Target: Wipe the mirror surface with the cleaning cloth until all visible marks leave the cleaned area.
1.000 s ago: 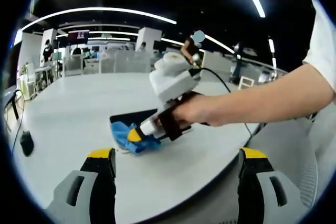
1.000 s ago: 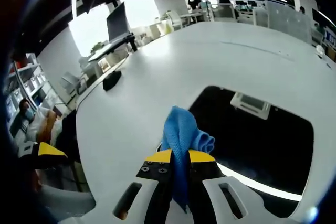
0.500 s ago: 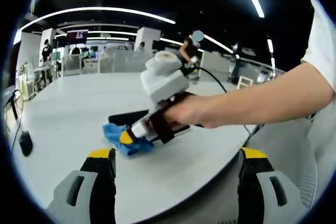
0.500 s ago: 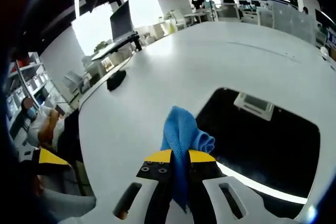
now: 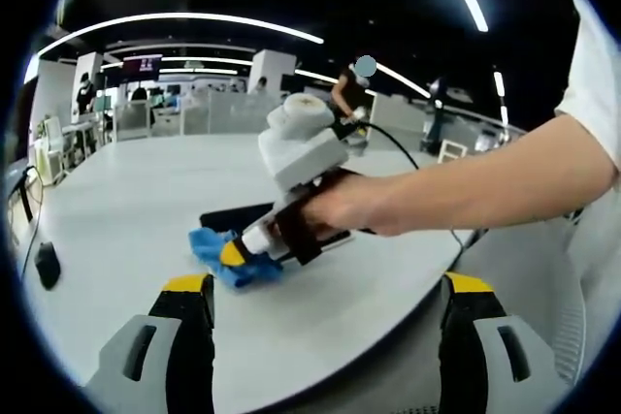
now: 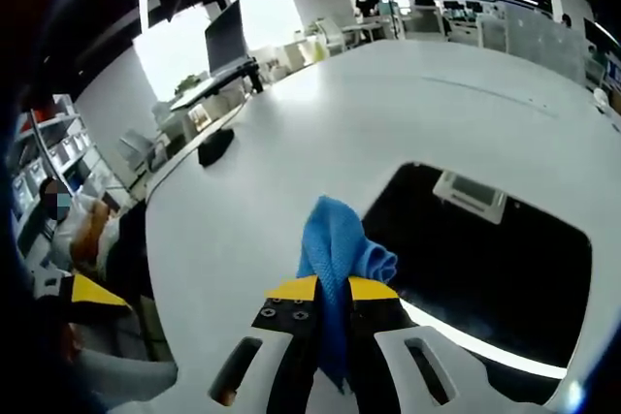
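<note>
**Cloth parks at the mirror's near corner**

Left gripper view: the left gripper (image 5: 325,336) idles, jaws wide and empty. The right gripper (image 5: 236,253), barely moved in half a second, presses the cleaning cloth (image 5: 215,257) down by the mirror (image 5: 233,216).

Right gripper view: jaws pinch the cloth; the wiping stroke seems paused at the mirror's edge.

No legible text, labels or numbers anywhere.
</note>
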The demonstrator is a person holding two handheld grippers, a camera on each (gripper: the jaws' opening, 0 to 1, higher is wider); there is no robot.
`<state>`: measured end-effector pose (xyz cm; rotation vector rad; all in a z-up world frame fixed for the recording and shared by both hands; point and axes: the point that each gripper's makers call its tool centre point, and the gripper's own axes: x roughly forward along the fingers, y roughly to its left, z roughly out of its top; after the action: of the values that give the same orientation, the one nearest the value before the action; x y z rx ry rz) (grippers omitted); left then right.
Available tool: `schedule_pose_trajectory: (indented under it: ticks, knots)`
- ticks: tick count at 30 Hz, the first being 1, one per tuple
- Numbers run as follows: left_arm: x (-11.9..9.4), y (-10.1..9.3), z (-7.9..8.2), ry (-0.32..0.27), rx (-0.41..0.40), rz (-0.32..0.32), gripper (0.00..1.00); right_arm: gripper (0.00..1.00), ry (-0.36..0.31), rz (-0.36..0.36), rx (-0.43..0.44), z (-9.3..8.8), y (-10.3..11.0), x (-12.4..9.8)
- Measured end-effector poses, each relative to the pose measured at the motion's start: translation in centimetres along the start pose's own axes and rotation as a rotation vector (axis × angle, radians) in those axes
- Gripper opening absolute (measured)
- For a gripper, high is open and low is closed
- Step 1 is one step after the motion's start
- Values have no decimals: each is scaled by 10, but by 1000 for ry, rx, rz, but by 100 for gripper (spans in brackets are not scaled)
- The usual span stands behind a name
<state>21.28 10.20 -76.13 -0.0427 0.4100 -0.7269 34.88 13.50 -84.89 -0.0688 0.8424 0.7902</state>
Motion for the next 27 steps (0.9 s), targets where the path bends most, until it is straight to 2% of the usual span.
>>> schedule_pose_trajectory:
  ticks: [27]
  knots:
    - [0, -1, -1, 5, -3, -3, 96, 4, -9, -4, -1, 3, -9, 5]
